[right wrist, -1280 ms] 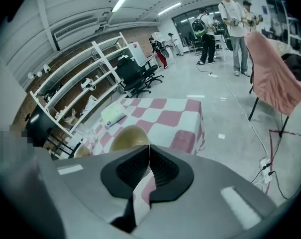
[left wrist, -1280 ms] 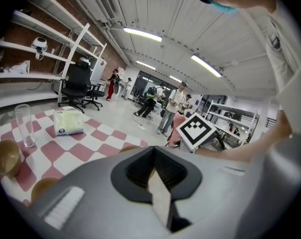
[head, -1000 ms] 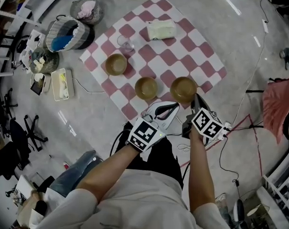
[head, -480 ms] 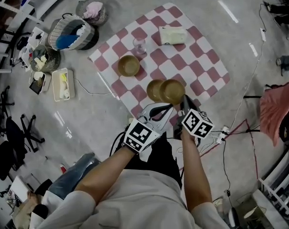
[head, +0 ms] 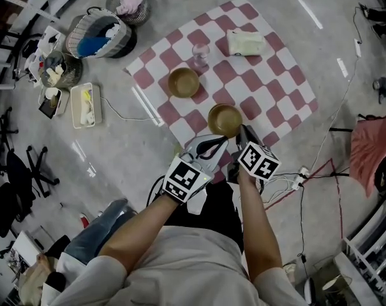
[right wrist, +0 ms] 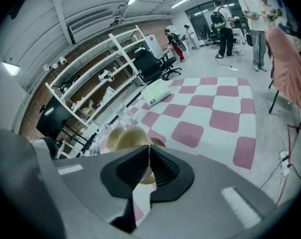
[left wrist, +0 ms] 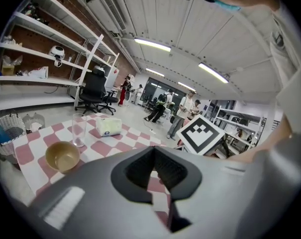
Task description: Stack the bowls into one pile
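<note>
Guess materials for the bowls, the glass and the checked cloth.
Bowls: golden-brown with a soft sheen and thin walls. Could be metal or glossy plastic; the look leaves it open.
Glass: clear and see-through, so glass or clear plastic.
Checked cloth: matte red-and-white squares with no glare, lying flat on the floor. Probably fabric or a thin picnic mat.

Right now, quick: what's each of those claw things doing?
Left gripper: fingers closed, holding nothing.
Right gripper: fingers closed on the rim of the near bowl.
</note>
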A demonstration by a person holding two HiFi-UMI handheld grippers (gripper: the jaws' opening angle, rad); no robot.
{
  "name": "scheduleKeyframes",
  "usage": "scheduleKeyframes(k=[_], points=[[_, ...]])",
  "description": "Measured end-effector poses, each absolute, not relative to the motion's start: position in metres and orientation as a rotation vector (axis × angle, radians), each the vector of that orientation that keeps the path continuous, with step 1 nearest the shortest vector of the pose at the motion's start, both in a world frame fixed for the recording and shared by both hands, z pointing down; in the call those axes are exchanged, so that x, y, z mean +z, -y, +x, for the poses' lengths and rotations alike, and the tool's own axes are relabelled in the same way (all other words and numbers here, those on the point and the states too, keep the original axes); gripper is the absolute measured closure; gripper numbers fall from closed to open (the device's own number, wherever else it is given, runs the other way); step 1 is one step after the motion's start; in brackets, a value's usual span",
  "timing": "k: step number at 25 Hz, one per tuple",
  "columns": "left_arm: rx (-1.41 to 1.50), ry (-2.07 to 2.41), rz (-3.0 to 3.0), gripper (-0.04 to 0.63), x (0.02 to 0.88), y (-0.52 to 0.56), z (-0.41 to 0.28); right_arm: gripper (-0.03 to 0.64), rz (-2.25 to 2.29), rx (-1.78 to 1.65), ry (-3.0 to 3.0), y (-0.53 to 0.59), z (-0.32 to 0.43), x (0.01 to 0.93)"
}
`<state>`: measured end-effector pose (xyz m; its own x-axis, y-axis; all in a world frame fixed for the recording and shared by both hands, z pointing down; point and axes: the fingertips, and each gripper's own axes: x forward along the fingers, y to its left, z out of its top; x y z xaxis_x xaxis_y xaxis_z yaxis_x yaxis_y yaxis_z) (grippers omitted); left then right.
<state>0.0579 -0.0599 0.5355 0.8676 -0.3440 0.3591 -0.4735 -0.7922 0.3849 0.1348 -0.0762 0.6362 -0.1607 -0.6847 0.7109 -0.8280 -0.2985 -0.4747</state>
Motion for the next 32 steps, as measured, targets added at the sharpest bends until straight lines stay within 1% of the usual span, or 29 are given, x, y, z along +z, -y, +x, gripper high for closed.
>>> scheduleKeyframes(k=[11,17,24,32], points=[[0.385,0.614,2.539,0.589,0.559,0.072,0.038,0.597,1.909,1.505,1.718,0.076,0.124,0.679],[0.403,0.635,2.521,0.589,0.57,0.077,0.03,0.586,1.896,1.399,1.665,0.075,0.135,0.684],[0.402,0.655,2.505,0.589,0.569,0.083,0.03,0.586,1.924,1.246,1.685,0.083,0.146,0.654],[0.389,0.68,2.519,0.589,0.554,0.091,0.025,0.592,1.945,1.138,1.816,0.101,0.126,0.599]])
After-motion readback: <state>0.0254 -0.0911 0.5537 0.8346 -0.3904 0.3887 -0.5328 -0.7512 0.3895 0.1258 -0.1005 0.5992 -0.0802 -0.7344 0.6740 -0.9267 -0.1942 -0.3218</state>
